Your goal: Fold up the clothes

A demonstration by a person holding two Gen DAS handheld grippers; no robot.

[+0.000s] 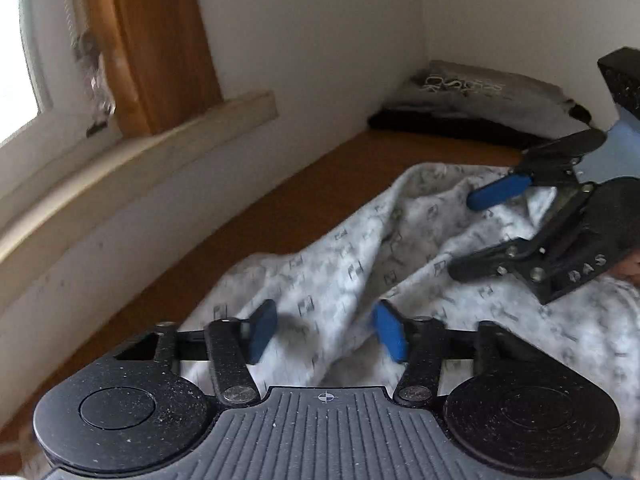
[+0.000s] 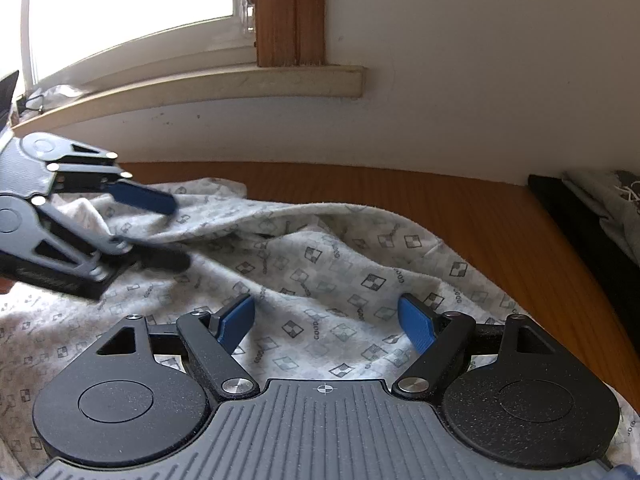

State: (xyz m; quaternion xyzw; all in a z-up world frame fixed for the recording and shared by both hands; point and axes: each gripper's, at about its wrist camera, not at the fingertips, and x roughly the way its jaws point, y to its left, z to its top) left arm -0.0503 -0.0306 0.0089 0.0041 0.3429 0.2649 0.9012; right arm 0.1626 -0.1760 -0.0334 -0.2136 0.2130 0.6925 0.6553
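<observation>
I see the crumpled pale grey patterned garment (image 2: 320,256) on the orange-brown wooden desk (image 2: 520,232); my left gripper (image 1: 326,332) fingers seem released, blurred, over it; right gripper (image 2: 326,322) fingers spread, empty.

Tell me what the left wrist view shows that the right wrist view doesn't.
Only the left wrist view shows the folded grey top whole, printed, lying on a black garment in the corner. Only the right wrist view shows the bright window and the full sill. Both share the patterned cloth on the wooden table, with the left gripper and right gripper over it, both open and holding nothing.
</observation>
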